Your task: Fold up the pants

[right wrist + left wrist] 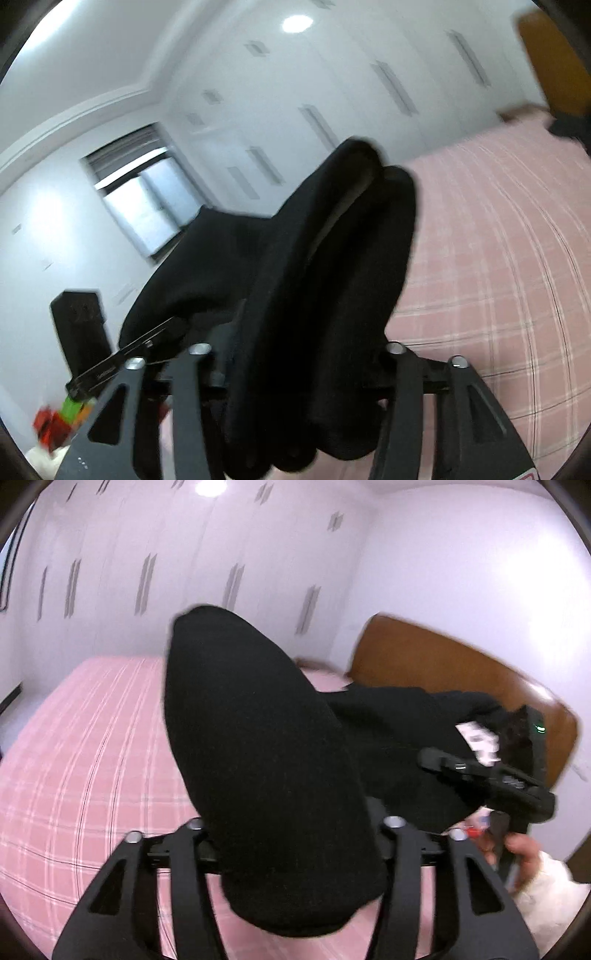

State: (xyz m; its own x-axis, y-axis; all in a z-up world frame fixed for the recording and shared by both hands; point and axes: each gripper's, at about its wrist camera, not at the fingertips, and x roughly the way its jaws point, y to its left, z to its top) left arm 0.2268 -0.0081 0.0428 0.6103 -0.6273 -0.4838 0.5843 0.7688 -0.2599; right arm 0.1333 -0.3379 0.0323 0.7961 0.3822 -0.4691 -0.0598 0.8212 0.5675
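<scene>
Black pants (266, 775) hang in the air above the pink plaid bed (92, 757), stretched between both grippers. In the left wrist view the cloth is draped over my left gripper (236, 672) and hides its fingers. Its linkage bars stand spread wide. The right gripper (480, 775) shows from the side at the right, held by a hand (521, 849) in a white sleeve. In the right wrist view the pants (295, 314) cover my right gripper (369, 173) in two separate lobes with a pale gap between them, so the jaws are apart.
A brown wooden headboard (443, 672) ends the bed at the right. White wardrobe doors (184, 572) line the wall behind the bed (498, 240). A window (140, 192) and a dark upright object (77, 332) are on the far wall. Both views are motion-blurred.
</scene>
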